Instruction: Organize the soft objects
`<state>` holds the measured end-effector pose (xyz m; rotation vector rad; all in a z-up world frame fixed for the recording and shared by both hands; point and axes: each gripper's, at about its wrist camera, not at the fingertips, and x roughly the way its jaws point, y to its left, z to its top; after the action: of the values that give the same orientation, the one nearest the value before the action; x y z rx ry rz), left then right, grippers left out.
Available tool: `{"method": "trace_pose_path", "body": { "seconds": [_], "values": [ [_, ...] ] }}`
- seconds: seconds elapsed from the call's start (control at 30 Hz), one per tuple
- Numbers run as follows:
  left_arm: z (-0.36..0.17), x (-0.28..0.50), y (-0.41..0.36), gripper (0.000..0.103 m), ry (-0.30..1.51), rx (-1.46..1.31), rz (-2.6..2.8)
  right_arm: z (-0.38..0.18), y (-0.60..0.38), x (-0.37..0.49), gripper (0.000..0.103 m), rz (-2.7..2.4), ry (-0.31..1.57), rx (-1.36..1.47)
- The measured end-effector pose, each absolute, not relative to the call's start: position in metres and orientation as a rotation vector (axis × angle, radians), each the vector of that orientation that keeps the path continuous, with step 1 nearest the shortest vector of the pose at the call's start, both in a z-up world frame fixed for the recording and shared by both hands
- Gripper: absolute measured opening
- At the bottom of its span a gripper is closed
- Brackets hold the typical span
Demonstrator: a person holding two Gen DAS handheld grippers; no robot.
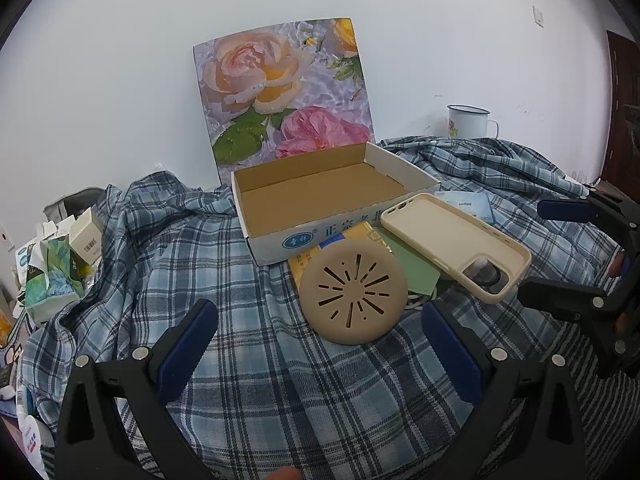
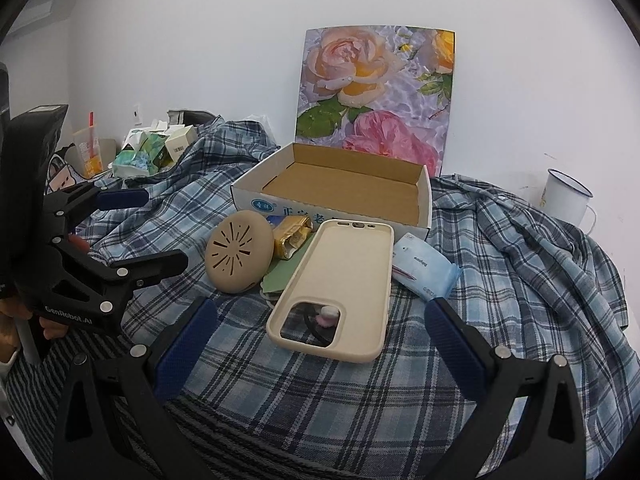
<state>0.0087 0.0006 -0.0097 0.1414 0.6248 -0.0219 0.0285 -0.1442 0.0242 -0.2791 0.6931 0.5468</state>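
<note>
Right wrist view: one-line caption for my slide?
Open right gripper faces a beige phone case lying before an empty cardboard box on plaid cloth.

A beige phone case [image 2: 334, 284] lies open side up just beside a tan round slotted pad [image 2: 239, 257], both on plaid cloth before an empty cardboard box [image 2: 340, 188].

Surface draped in plaid cloth [image 2: 500, 264]. On it: open box [image 2: 344, 188] at centre, phone case [image 2: 340, 276] at 6 o'clock, round pad [image 2: 238, 258] at 8, tissue pack [image 2: 424, 270] at 4.
</note>
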Motion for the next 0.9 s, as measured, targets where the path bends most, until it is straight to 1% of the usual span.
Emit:
{"method": "trace_pose_path", "body": {
  "seconds": [0.9],
  "values": [
    [-0.0114, 0.0118, -0.0036, 0.103, 0.632, 0.167, -0.041, 0.0216, -0.1482, 0.0347, 0.103, 0.544, 0.722, -0.244]
  ]
}}
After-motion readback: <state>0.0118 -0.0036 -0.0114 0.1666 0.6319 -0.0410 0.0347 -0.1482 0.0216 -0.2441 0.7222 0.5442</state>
